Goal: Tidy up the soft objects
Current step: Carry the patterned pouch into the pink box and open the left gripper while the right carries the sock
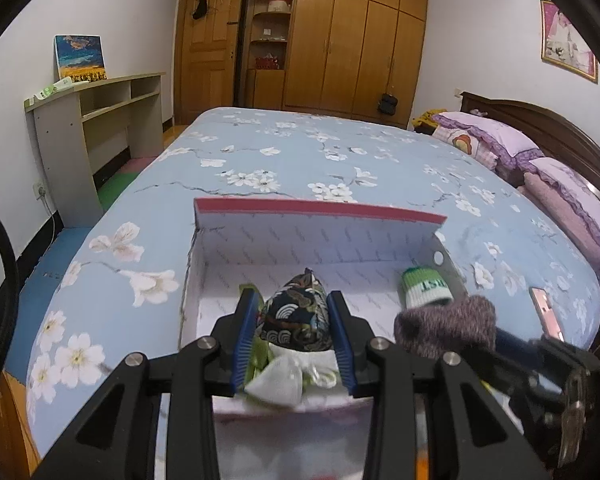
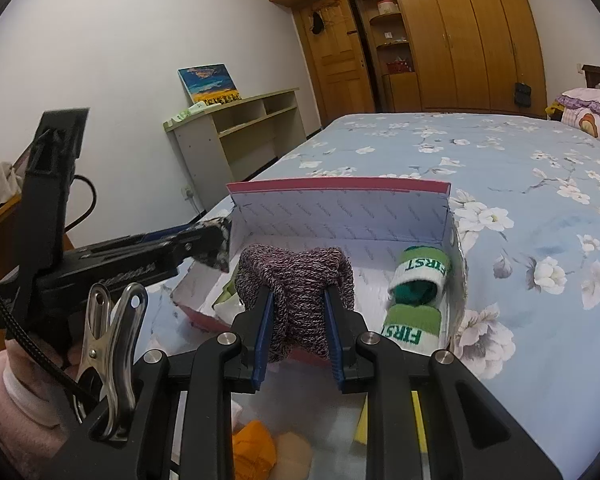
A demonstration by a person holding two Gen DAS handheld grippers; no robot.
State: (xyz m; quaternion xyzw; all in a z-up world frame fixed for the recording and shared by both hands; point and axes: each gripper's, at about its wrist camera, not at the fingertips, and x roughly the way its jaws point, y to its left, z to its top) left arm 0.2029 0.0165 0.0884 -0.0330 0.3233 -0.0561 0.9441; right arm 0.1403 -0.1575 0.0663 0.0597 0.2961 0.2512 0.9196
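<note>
Here both fingers pinch: left a pouch, right a sock, above the box.

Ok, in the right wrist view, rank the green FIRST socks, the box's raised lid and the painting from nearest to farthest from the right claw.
1. Green FIRST socks, in the box, right of the right claw.
2. Raised lid, box's far side.
3. Painting, on the shelf by the left wall.

Box on bed; socks inside (right end); shelf left.

Matt paper box, rough knit sock, glossy patterned cloth pouch, smooth cotton bedspread
</note>
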